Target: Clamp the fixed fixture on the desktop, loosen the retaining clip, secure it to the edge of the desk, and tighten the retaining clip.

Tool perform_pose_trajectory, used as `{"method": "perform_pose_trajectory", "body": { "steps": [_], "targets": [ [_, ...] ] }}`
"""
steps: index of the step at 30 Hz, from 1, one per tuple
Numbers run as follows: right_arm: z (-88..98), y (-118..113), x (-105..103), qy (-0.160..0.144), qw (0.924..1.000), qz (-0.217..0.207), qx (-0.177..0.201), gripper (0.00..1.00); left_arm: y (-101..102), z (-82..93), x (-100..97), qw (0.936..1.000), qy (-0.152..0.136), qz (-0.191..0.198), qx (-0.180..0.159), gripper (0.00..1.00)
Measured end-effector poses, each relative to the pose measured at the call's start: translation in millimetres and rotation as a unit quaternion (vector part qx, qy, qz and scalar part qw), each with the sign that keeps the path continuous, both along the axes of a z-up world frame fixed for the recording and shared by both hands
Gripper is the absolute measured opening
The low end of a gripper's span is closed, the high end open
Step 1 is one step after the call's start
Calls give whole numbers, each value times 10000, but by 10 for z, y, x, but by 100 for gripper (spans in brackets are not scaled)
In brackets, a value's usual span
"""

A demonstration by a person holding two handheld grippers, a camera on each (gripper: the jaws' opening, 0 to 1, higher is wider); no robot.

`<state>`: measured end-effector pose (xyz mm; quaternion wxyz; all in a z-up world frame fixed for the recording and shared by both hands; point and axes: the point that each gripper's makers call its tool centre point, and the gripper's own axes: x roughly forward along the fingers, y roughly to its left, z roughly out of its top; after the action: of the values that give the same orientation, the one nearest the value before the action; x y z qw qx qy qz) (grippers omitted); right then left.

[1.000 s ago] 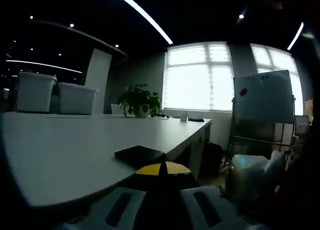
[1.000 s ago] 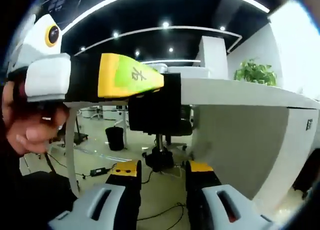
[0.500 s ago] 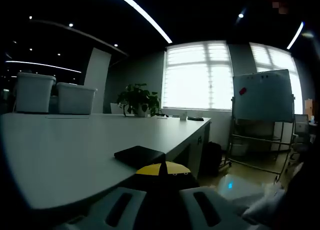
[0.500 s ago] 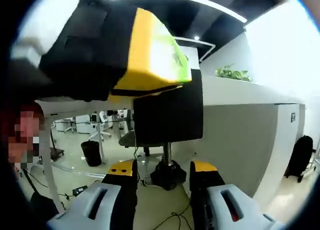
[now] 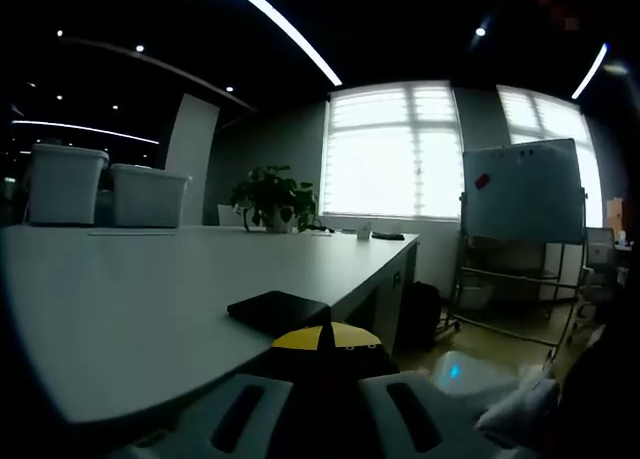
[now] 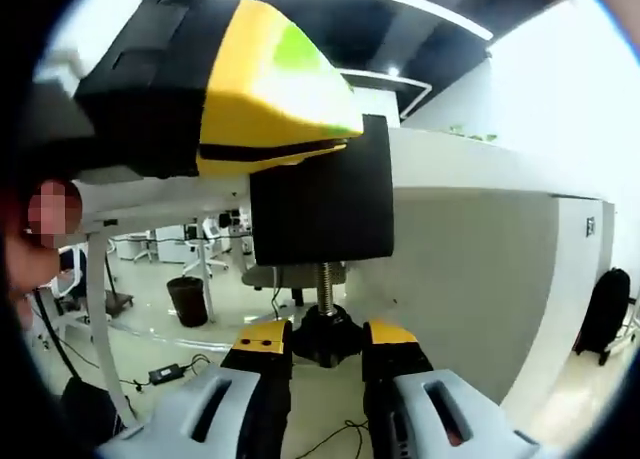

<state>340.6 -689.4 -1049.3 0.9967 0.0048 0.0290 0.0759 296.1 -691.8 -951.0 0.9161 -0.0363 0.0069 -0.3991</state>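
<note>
The black clamp fixture (image 6: pixel 320 204) sits over the edge of the white desk (image 6: pixel 470 179). Its top plate (image 5: pixel 278 309) lies flat on the desk top (image 5: pixel 120 299). My left gripper (image 5: pixel 325 337) is shut on the fixture from the side, and its yellow tips (image 6: pixel 270 89) show at upper left in the right gripper view. Below the fixture hangs a threaded screw (image 6: pixel 323 277) ending in a black knob (image 6: pixel 325 347). My right gripper (image 6: pixel 327 339) reaches up from under the desk, jaws pressed against both sides of that knob.
Two white bins (image 5: pixel 68 184) stand far back on the desk, with a potted plant (image 5: pixel 268 197) beyond. A whiteboard on a stand (image 5: pixel 520 194) and a dark bag (image 5: pixel 425 314) are past the desk's end. Under the desk are a waste bin (image 6: pixel 187 301) and floor cables.
My right gripper has come in under the fixture and its jaws have narrowed onto the screw knob. The left gripper has held still on the fixture.
</note>
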Motion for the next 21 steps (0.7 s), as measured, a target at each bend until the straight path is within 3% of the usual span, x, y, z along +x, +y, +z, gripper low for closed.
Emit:
{"method": "perform_pose_trajectory", "body": {
  "steps": [3, 7, 10, 12, 13, 21],
  "targets": [
    [2, 40, 12, -69, 9967, 811, -13, 25, -2, -1, 0, 10000, 16, -14, 15, 1],
    [12, 98, 47, -155, 9820, 1883, -72, 25, -4, -2, 6, 10000, 39, -21, 33, 1],
    [17, 156, 147, 22, 9736, 2270, 226, 25, -39, -21, -18, 9998, -3, -95, 169, 1],
    [53, 232, 126, -187, 9605, 2775, -7, 25, -38, -14, -14, 9998, -27, -99, 195, 1],
    [41, 222, 107, -100, 9557, 2938, 150, 25, -37, -8, -7, 9998, -14, -93, 201, 1],
    [15, 202, -61, -110, 9115, 4111, 35, 25, -58, -37, 78, 9998, 115, -52, 157, 1]
  ]
}}
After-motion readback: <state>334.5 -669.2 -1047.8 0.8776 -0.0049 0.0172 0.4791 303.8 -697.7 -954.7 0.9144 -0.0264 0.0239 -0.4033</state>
